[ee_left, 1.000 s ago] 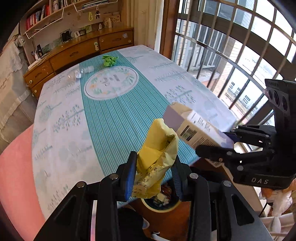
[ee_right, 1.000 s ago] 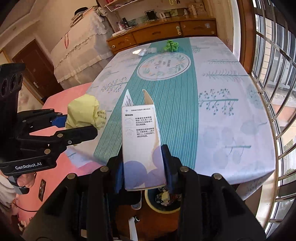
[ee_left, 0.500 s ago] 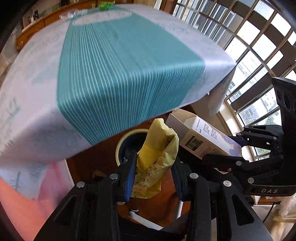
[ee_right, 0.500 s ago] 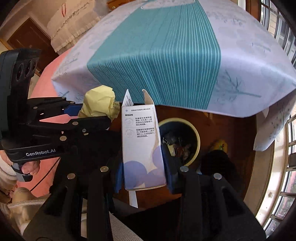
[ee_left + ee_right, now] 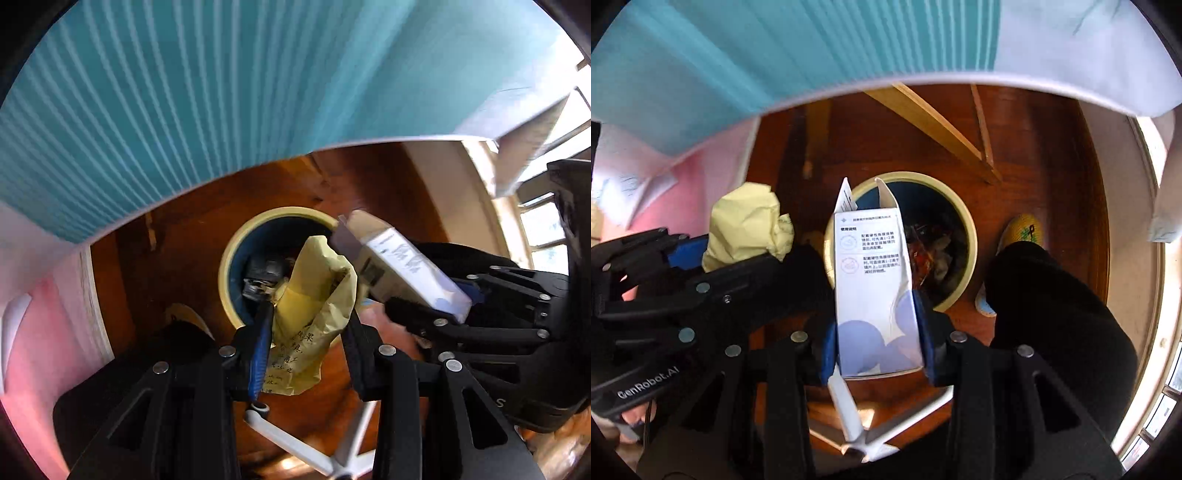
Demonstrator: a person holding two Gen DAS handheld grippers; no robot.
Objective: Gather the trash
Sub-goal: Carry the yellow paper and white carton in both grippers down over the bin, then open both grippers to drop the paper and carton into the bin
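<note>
Both items gripped over waste bin [image 5: 971,236] (already part-full): L gripper [image 5: 306,325] clamps yellow wrapper [image 5: 314,314], R gripper [image 5: 877,343] clamps white carton [image 5: 871,280]; release remains.

A teal-striped tablecloth [image 5: 184,110] with white borders hangs over the upper scene, its edge blurred. Below it lies a dark reddish wooden floor [image 5: 1034,155], crossed by pale wooden table struts [image 5: 934,122]. Bright daylight comes through barred windows [image 5: 546,229] at right; pink fabric [image 5: 33,332] shows at left.
</note>
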